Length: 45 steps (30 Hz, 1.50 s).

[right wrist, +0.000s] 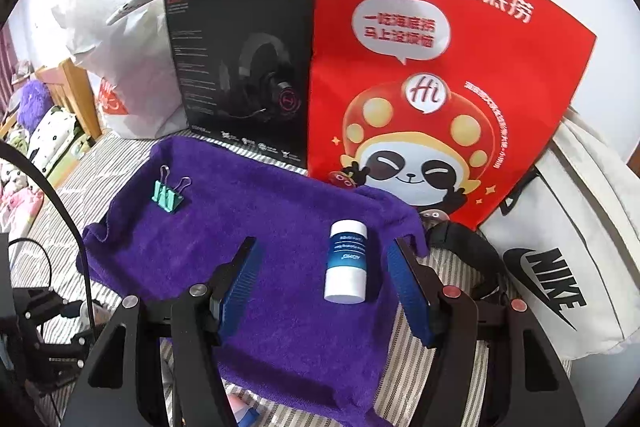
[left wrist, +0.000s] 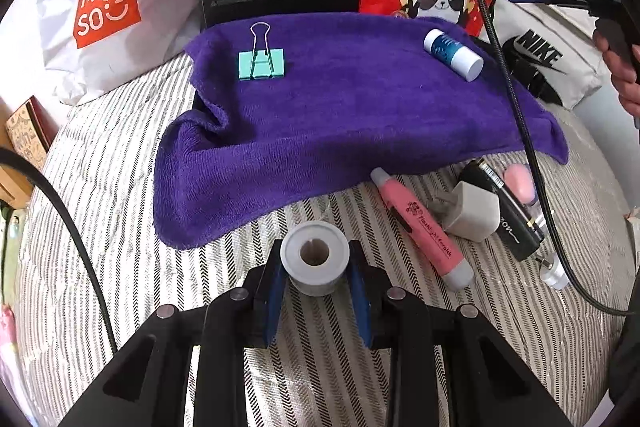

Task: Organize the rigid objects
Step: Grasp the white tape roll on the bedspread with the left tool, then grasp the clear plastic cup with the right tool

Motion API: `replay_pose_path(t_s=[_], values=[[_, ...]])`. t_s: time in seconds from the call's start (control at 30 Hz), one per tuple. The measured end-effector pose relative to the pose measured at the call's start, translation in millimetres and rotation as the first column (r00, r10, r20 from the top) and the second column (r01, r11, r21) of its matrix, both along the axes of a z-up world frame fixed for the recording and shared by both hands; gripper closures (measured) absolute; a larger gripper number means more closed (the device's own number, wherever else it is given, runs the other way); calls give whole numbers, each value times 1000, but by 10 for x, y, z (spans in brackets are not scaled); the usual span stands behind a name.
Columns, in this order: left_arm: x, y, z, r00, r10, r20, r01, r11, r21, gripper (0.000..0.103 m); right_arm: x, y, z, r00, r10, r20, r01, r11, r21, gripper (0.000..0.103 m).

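Note:
A purple towel [left wrist: 340, 115] lies on the striped bed; it also shows in the right wrist view [right wrist: 280, 247]. On it lie a teal binder clip [left wrist: 262, 63] [right wrist: 167, 195] and a white-and-blue bottle [left wrist: 454, 54] [right wrist: 347, 261]. My left gripper [left wrist: 316, 267] is shut on a grey tape roll [left wrist: 314, 255], just in front of the towel's near edge. My right gripper [right wrist: 324, 275] is open above the towel, with the bottle lying between its fingers, nearer the right one.
On the striped cover right of the roll lie a pink pen [left wrist: 420, 225], a white charger plug [left wrist: 472, 211], a black tube [left wrist: 506, 211] and a pink item [left wrist: 520, 183]. A Miniso bag [left wrist: 108, 3], a black headset box [right wrist: 244, 75], a red bag [right wrist: 432, 87] and a Nike bag [right wrist: 560, 267] stand behind.

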<state>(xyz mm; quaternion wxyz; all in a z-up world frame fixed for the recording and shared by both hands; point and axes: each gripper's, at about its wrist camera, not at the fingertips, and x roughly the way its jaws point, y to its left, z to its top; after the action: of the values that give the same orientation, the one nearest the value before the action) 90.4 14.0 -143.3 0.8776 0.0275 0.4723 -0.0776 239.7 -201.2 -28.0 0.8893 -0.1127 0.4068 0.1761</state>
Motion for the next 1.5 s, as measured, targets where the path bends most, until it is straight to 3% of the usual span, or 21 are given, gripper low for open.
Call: replay_pose_path(t_s=[0.17, 0.37, 0.53, 0.63, 0.83, 1.13, 1.3, 1.5], values=[[-10, -75, -11, 1000, -13, 22, 13, 999, 39, 74, -139, 39, 73, 1000, 14, 6, -14, 1000, 26, 38], [-3, -57, -17, 999, -17, 43, 17, 1000, 13, 75, -566, -44, 40, 999, 37, -6, -37, 997, 70, 38], [3, -25, -19, 999, -15, 46, 16, 1000, -11, 75, -990, -176, -253, 997, 39, -73, -32, 994, 101, 38], [-12, -57, -26, 998, -19, 58, 18, 1000, 14, 75, -1192, -202, -431, 996, 33, -86, -24, 995, 95, 38], [-29, -44, -28, 998, -12, 68, 11, 1000, 10, 75, -1397, -264, -767, 982, -3, -191, 34, 986, 161, 40], [-37, -50, -27, 997, -10, 72, 10, 1000, 9, 75, -1438, -222, -1050, 964, -33, -266, 95, 970, 224, 53], [-39, -45, -27, 997, -13, 74, 12, 1000, 7, 75, -1420, -203, -1107, 966, -81, -245, 114, 986, 124, 56], [-43, -43, -26, 997, -13, 75, 13, 1000, 8, 75, -1517, -208, -1119, 976, -81, -201, 99, 992, 80, 56]])
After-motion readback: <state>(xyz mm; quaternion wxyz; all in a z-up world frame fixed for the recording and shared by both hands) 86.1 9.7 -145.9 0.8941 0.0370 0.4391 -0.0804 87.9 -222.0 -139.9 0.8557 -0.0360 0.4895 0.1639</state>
